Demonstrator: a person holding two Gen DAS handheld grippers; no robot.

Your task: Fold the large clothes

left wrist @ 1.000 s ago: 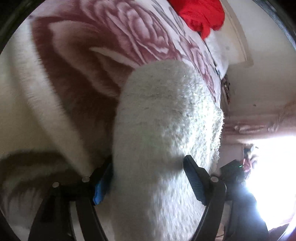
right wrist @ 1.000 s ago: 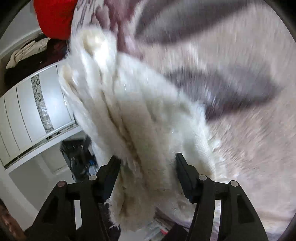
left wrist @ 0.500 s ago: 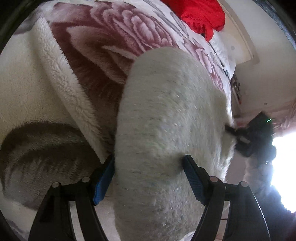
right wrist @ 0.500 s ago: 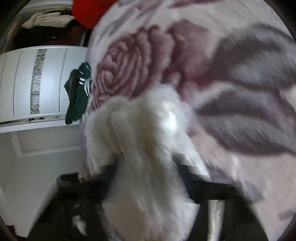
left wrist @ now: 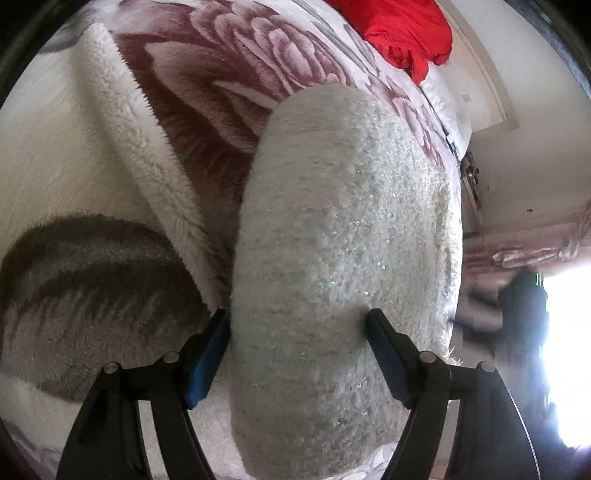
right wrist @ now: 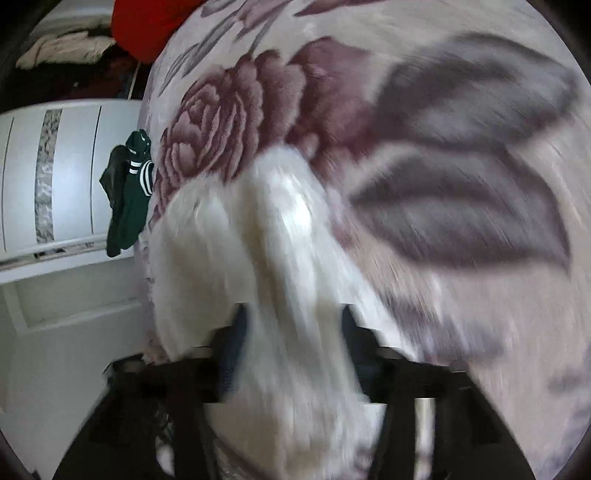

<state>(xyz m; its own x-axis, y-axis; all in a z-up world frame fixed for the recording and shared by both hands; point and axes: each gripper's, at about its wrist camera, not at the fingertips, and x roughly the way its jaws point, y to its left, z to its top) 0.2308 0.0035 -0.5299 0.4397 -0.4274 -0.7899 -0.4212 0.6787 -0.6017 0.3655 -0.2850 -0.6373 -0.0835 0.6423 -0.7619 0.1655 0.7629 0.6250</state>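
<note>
A white fluffy garment (left wrist: 343, 229) fills the middle of the left wrist view, lying over a bed with a rose-patterned blanket (left wrist: 229, 74). My left gripper (left wrist: 299, 325) is shut on a thick fold of it. In the right wrist view the same white garment (right wrist: 266, 258) hangs as a bunched, blurred fold, and my right gripper (right wrist: 291, 321) is shut on it above the blanket (right wrist: 443, 147).
A red garment (left wrist: 406, 29) lies at the far end of the bed, also in the right wrist view (right wrist: 147, 26). A dark green garment (right wrist: 129, 199) hangs at the bed edge by a white wardrobe (right wrist: 55, 177). A bright window (left wrist: 565, 350) is at right.
Both grippers have carried the white garment down and forward over the blanket. The right wrist view swung from the wardrobe side toward the bed surface and is still blurred.
</note>
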